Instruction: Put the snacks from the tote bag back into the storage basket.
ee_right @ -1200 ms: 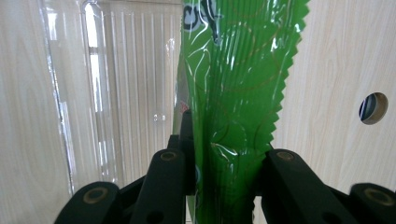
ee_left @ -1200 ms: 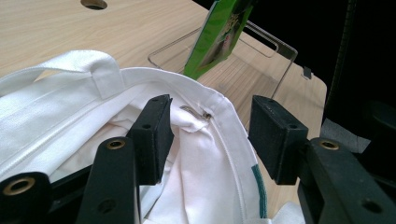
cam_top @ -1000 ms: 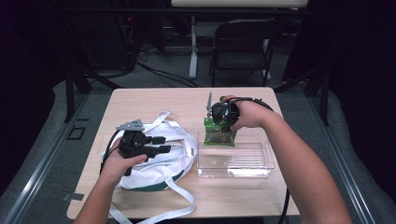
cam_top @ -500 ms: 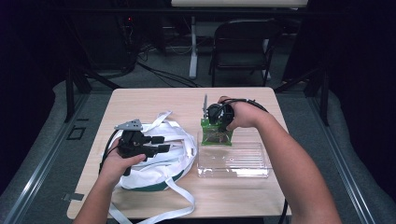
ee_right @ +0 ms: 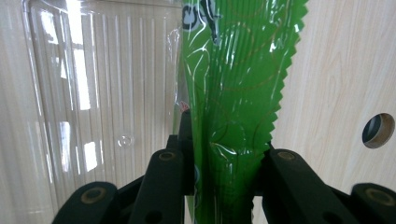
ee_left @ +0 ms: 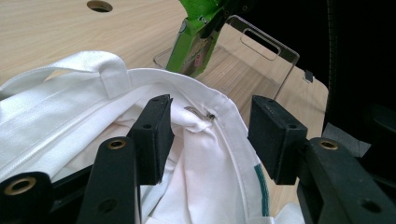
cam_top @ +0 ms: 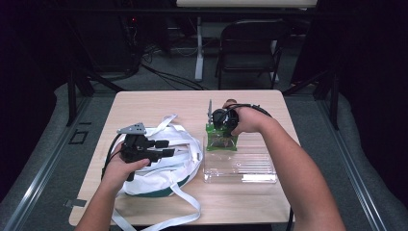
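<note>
Nearest the person, the left gripper [cam_top: 161, 147] hovers over the white bag [cam_top: 159, 168] on the tabletop [cam_top: 154, 103], its fingers [ee_left: 152, 135] spread apart with the bag's hem between them, unpinched. Farther off, the right gripper [cam_top: 217, 126] has its fingers [ee_right: 175, 172] pressed onto the top edge of the green packet [cam_top: 220, 141]. The packet hangs upright over the far left end of the clear tray [cam_top: 250, 166].

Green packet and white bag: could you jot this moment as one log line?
right gripper: shut on green packet, over clear tray | left gripper: open over white bag | packet not in bag
</note>
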`<state>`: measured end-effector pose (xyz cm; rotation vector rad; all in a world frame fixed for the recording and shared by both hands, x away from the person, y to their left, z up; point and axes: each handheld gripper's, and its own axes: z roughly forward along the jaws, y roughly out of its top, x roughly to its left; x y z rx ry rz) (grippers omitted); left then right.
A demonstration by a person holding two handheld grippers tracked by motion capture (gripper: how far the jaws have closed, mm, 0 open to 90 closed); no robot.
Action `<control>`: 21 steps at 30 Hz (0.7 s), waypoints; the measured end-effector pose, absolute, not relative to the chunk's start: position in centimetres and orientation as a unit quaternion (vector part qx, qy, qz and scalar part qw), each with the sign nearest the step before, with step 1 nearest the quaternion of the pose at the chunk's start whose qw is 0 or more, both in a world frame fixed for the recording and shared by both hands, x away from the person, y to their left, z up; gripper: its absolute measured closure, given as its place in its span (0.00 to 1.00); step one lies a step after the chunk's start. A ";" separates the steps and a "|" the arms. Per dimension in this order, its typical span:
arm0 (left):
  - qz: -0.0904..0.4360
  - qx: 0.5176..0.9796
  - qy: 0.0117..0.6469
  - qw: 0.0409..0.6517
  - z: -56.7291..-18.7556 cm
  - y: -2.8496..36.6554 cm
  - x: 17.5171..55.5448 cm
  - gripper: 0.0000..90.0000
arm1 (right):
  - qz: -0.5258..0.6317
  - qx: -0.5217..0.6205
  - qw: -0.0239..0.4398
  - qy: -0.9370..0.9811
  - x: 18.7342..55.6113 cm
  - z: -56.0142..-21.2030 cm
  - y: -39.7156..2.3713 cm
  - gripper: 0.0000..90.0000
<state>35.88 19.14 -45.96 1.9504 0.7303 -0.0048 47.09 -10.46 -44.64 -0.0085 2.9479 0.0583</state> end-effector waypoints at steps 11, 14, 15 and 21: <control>-0.002 0.809 0.304 0.503 -46.0 19.1 35.9 0.55 | 0.019 -0.004 0.096 0.995 47.3 -45.0 -10.6 0.82; -0.002 0.809 0.304 0.504 -46.0 19.2 35.9 0.55 | 0.022 0.002 0.093 0.995 47.4 -45.1 -10.7 0.82; -0.002 0.809 0.304 0.504 -46.0 19.2 35.9 0.55 | 0.023 0.005 0.092 0.996 47.5 -45.2 -10.7 0.81; -0.002 0.809 0.305 0.503 -46.0 19.2 36.0 0.55 | 0.028 0.013 0.107 0.994 47.7 -45.5 -10.8 0.74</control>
